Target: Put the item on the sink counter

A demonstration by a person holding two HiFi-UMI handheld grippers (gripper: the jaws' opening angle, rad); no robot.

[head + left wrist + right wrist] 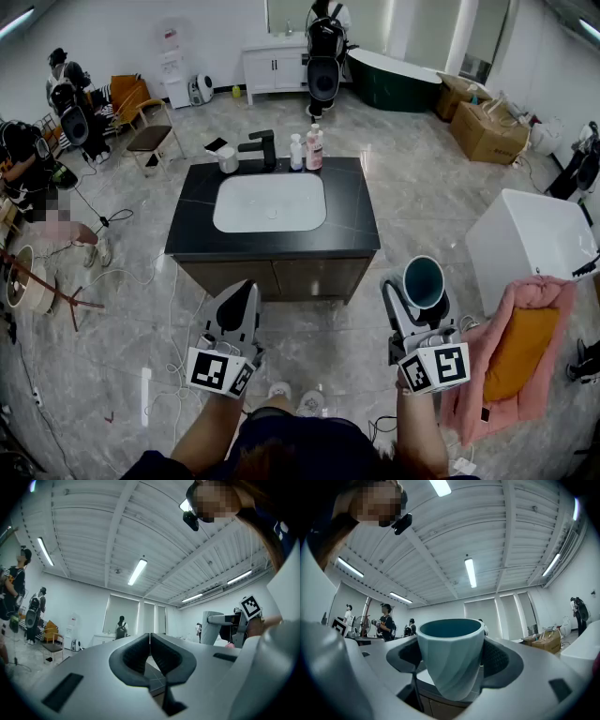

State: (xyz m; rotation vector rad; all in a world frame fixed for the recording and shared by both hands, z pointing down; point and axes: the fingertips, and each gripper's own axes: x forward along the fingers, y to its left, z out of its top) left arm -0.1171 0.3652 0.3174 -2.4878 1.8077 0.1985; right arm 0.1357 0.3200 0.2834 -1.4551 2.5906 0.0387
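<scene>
Left gripper [242, 292] with jaws pressed together on nothing, black sink counter [352, 212] ahead, right gripper [418, 296] clamped wide around upright teal cup [423, 280], held in the air short of the counter's front right corner

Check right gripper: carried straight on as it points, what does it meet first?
Probably open air: the sink cabinet sits ahead but lower, so the right gripper, fingers on the cup, may pass over it. Depth unclear.
</scene>
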